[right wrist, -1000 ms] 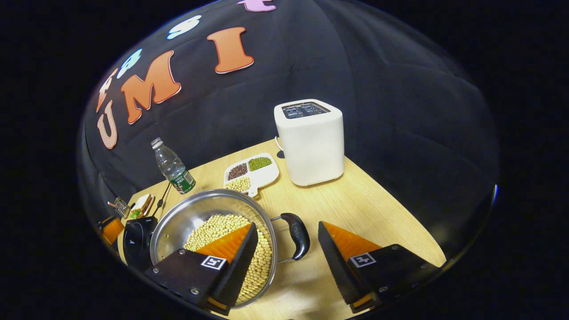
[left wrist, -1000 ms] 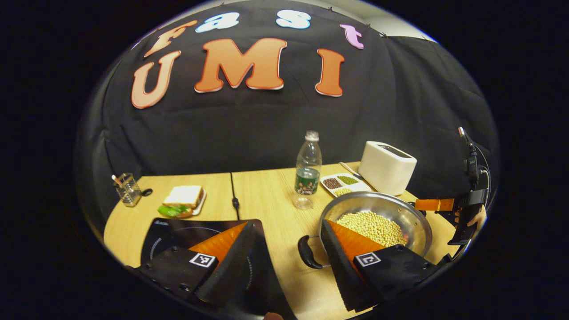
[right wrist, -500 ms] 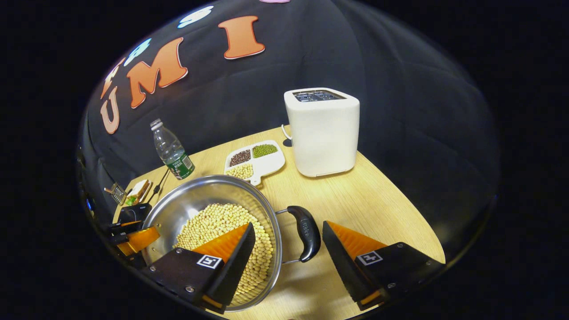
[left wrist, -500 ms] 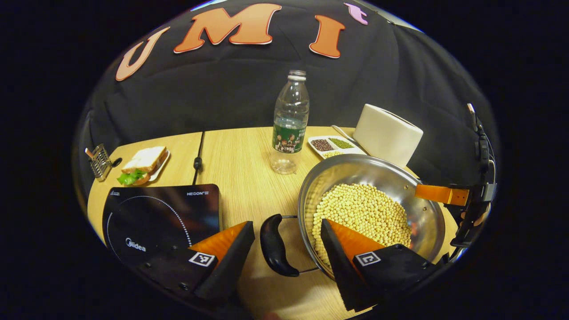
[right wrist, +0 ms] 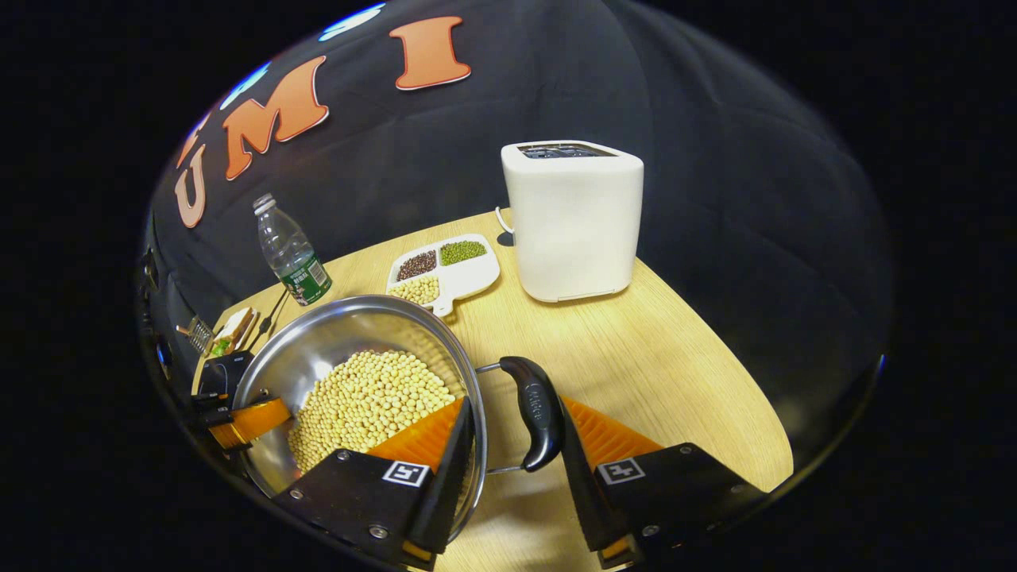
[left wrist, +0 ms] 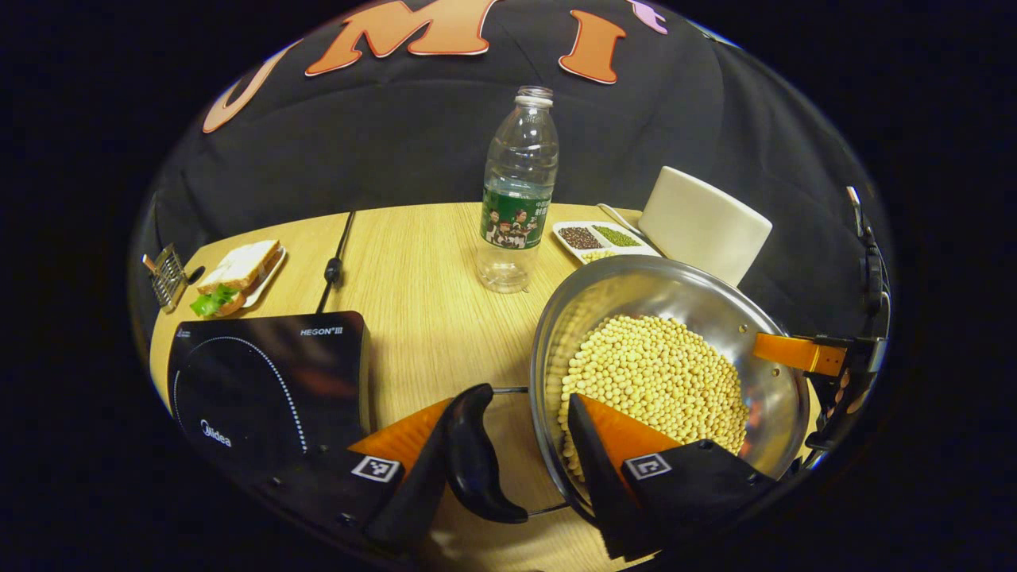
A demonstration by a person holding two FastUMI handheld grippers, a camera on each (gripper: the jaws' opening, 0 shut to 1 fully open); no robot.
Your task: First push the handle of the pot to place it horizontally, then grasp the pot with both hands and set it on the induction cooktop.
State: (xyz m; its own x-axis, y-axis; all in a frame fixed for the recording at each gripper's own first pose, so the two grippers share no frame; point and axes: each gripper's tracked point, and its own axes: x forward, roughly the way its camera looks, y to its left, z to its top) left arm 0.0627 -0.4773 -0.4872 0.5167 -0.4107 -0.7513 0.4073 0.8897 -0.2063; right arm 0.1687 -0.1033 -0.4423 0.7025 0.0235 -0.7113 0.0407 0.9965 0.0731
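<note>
You had reached the two-handed grasp. The round steel pot [left wrist: 667, 349], full of pale beans, sat on the wooden tabletop [left wrist: 429, 278] right of the black induction cooktop [left wrist: 262, 381]. Your left gripper [left wrist: 508, 469] and right gripper [right wrist: 512, 469] each straddled a black loop handle [left wrist: 475, 457] with fingers apart, not clamped. Next you likely needed to close both, lift level, and carry the pot left. A clear plastic bottle [left wrist: 516, 191], white toaster [right wrist: 572, 218] and divided dish [right wrist: 445, 266] stood behind, seemingly off the path.

Wedge-shaped fingers [left wrist: 604, 445], ribbed inner faces; black mounts with square markers, screws.
</note>
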